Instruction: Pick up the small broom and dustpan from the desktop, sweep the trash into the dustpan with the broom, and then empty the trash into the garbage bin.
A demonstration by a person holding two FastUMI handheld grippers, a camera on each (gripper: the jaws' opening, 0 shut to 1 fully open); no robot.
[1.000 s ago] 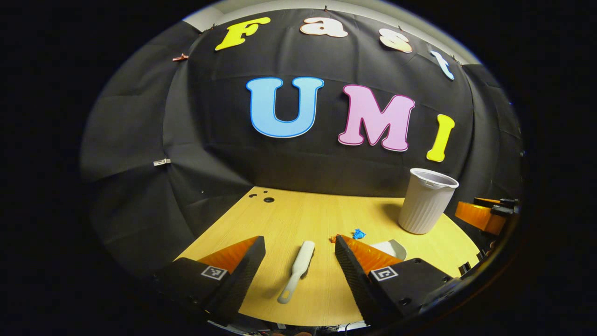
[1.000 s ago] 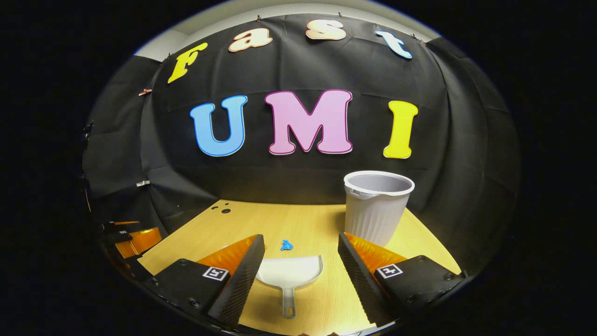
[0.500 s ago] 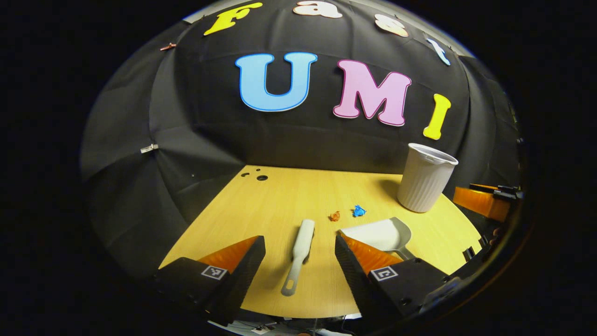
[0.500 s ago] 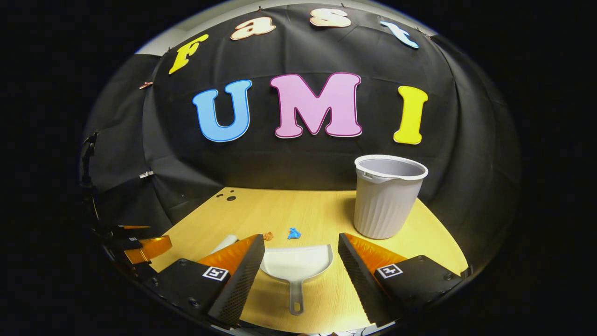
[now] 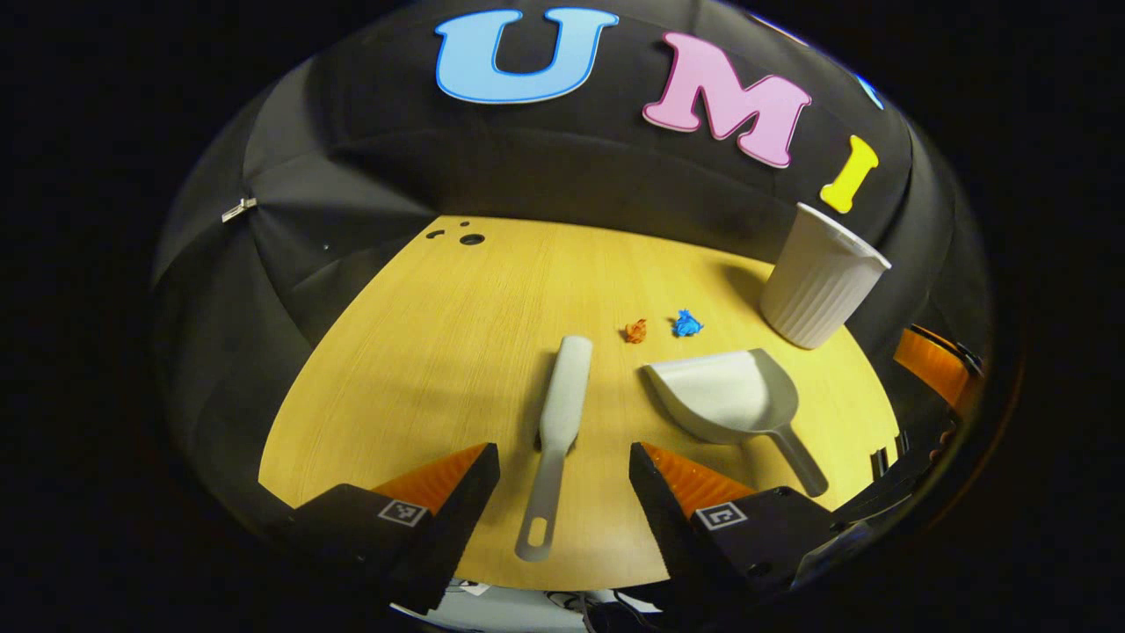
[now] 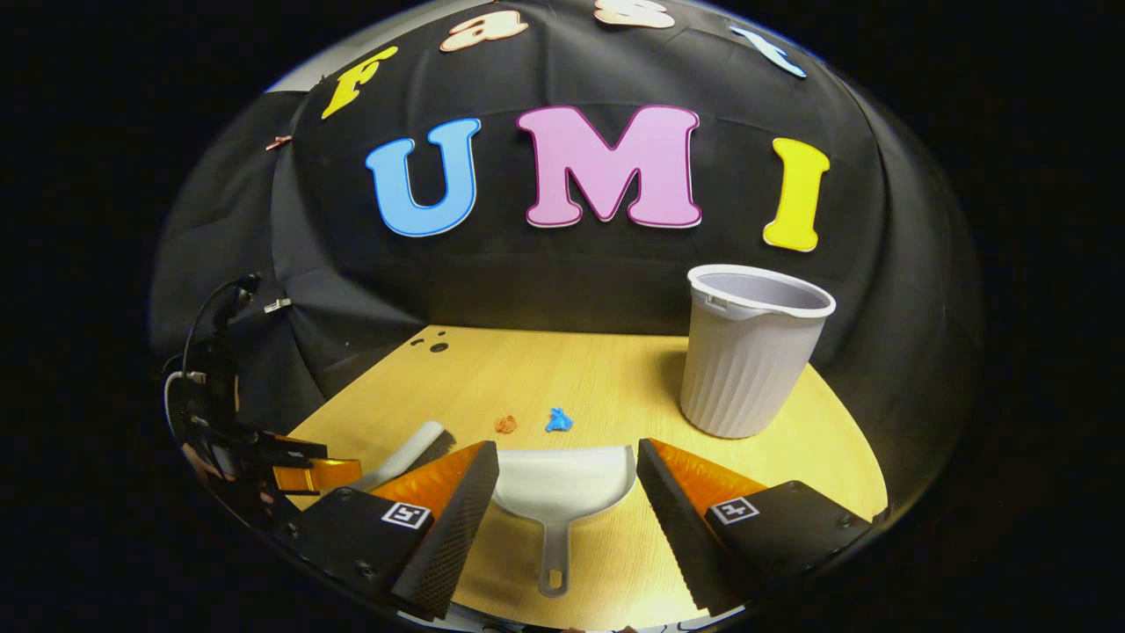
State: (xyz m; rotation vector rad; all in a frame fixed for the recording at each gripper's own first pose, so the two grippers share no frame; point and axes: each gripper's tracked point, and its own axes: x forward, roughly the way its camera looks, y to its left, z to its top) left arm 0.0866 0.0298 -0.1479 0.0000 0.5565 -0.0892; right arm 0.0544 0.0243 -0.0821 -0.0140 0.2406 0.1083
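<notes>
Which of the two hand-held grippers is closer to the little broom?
Left. The left hand-held gripper is open with the broom handle lying between its fingers. The right hand-held gripper is open around the dustpan, with the broom off to its left.

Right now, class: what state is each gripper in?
Left gripper: open, empty, above the broom handle.
Right gripper: open, empty, above the dustpan.

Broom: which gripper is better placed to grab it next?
Left. The broom handle lies between the open left gripper fingers; the right gripper is lined up on the dustpan.
</notes>
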